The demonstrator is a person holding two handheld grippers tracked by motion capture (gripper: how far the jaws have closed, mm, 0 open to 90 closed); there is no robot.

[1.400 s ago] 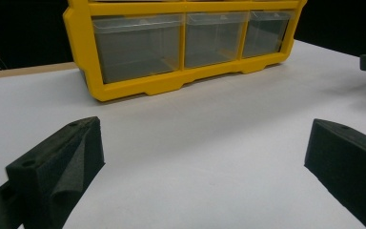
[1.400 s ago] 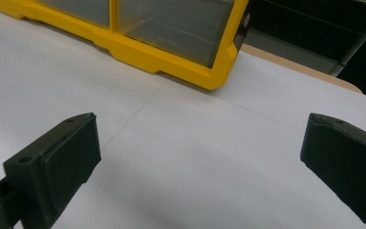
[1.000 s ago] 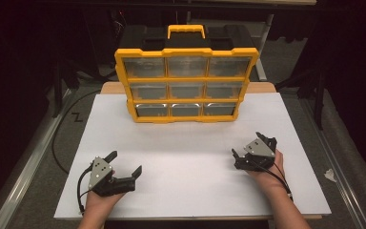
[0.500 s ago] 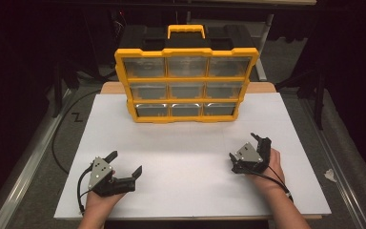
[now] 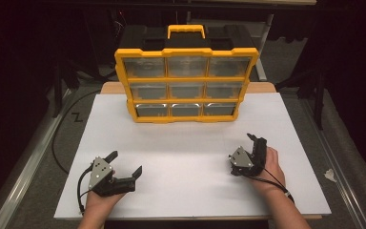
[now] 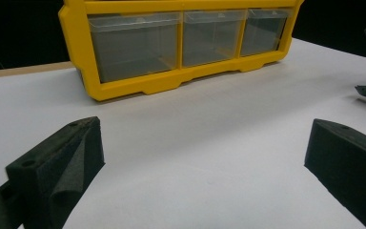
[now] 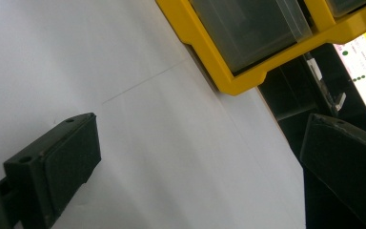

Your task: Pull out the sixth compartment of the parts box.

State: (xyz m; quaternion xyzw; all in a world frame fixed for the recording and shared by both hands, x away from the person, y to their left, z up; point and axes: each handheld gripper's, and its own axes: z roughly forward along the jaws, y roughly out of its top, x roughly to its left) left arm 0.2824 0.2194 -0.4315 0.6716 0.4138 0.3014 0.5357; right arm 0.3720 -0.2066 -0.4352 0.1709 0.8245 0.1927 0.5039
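Lowest in the high view, two forearms enter from the bottom edge. At lower left the left hand (image 5: 97, 202) holds the left gripper (image 5: 125, 164) low over the white sheet (image 5: 186, 157), its jaws spread wide and aimed toward the upper right of the frame. At lower right the right hand (image 5: 267, 164) holds the right gripper (image 5: 252, 143) rolled onto its side, jaws stacked one above the other and pointing up the frame; they stand apart with nothing between them. Both grippers are well apart from each other and from the organizer (image 5: 186, 81), which stands upright in the upper middle of the frame at the far part of the sheet, a yellow frame of nine clear drawers with a handle (image 5: 186, 31) on top.

The left gripper view shows what the high view cannot: its black pads (image 6: 57, 167) sit at the lower corners with bare sheet between, and the bottom row of drawers (image 6: 133, 45) looks empty. At the right edge the other gripper's jaw tips appear. The right gripper view is tilted, the organizer's lower corner (image 7: 228, 81) at upper right and the sheet's edge running down toward the lower right jaw.
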